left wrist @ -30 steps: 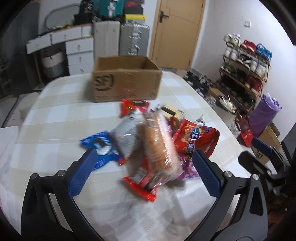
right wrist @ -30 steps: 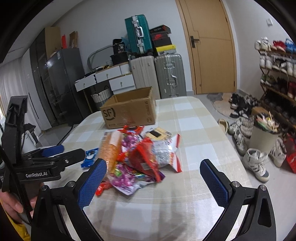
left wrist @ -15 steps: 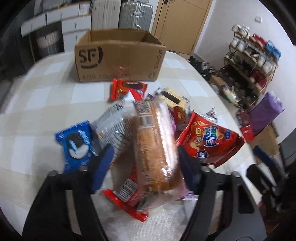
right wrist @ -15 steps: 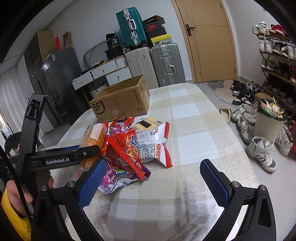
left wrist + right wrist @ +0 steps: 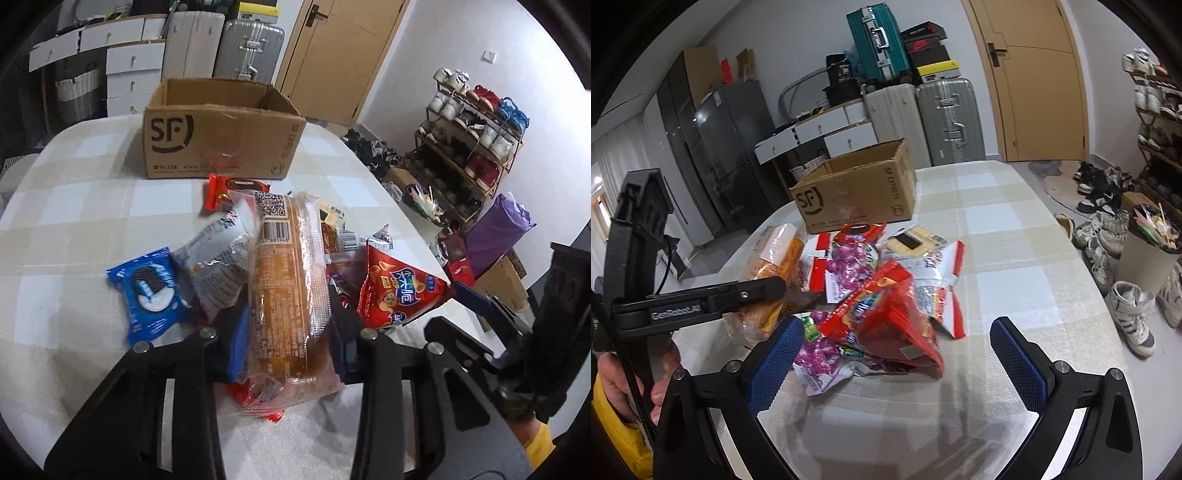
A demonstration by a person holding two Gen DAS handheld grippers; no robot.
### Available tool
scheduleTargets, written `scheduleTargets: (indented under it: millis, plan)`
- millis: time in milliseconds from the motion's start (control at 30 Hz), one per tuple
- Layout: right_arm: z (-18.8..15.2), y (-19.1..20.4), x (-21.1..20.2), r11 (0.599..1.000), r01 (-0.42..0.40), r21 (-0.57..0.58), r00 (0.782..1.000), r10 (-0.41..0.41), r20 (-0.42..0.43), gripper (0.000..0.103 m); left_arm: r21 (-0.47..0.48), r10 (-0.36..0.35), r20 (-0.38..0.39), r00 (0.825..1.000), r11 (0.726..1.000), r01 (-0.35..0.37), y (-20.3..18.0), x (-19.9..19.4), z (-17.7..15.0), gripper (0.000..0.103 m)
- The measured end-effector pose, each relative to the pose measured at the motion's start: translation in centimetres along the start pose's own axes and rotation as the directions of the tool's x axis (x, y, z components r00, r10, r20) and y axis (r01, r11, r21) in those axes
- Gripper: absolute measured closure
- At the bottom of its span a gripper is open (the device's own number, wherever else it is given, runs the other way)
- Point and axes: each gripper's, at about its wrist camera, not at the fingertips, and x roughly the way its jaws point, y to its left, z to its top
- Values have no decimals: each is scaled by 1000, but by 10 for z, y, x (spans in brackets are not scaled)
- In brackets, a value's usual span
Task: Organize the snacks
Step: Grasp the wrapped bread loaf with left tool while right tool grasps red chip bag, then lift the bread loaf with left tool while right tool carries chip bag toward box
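A pile of snack packs lies on the checked table (image 5: 74, 206). My left gripper (image 5: 290, 336) is shut on a long orange cracker pack (image 5: 288, 291), which also shows in the right wrist view (image 5: 775, 266). Beside it lie a blue Oreo pack (image 5: 149, 291), a grey-white bag (image 5: 218, 266) and a red chip bag (image 5: 399, 291). My right gripper (image 5: 897, 362) is open, its jaws on either side of the red chip bag (image 5: 890, 325) without touching it. An open SF cardboard box (image 5: 221, 136) stands behind the pile; it also shows in the right wrist view (image 5: 857, 195).
A purple candy bag (image 5: 827, 354), a red-white bag (image 5: 942, 291) and a red chocolate pack (image 5: 231, 188) lie in the pile. The table edge runs on the right, with shoes, a bin (image 5: 1148, 251) and a shoe rack (image 5: 476, 147) beyond. Suitcases (image 5: 945, 118) stand at the back.
My left gripper has closed from wide open onto the cracker pack. My right gripper has moved forward and down to the red chip bag, still open.
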Motion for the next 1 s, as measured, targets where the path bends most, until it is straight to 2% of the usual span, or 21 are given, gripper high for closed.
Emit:
scheduleTargets:
  millis: [67,300,400,567,800,1000]
  plan:
    - [1,3,5,1000,5,-14,1000,-5,-10,0,-15,-3,13,1000,1000,3,6,-6,0,70]
    - [8,3,27,1000,-20,-14,998,20,-55,2,-39,-11,64,998,999,13,21,-67,-13,70]
    - [11,3,36,1000,-28,-13,997,27,-74,10,-47,-7,79,997,999,11,28,-91,-24,70]
    - [7,3,54,1000,-18,-16,991,16,-132,36,-72,2,94,996,997,5,44,-112,-34,70]
    - [3,-1,46,1000,-1,17,993,3,-114,49,-96,3,97,995,995,6,58,-125,-46,70]
    - [-2,-5,35,999,-1,53,994,6,-107,53,-92,-2,120,993,996,13,56,-135,-52,70]
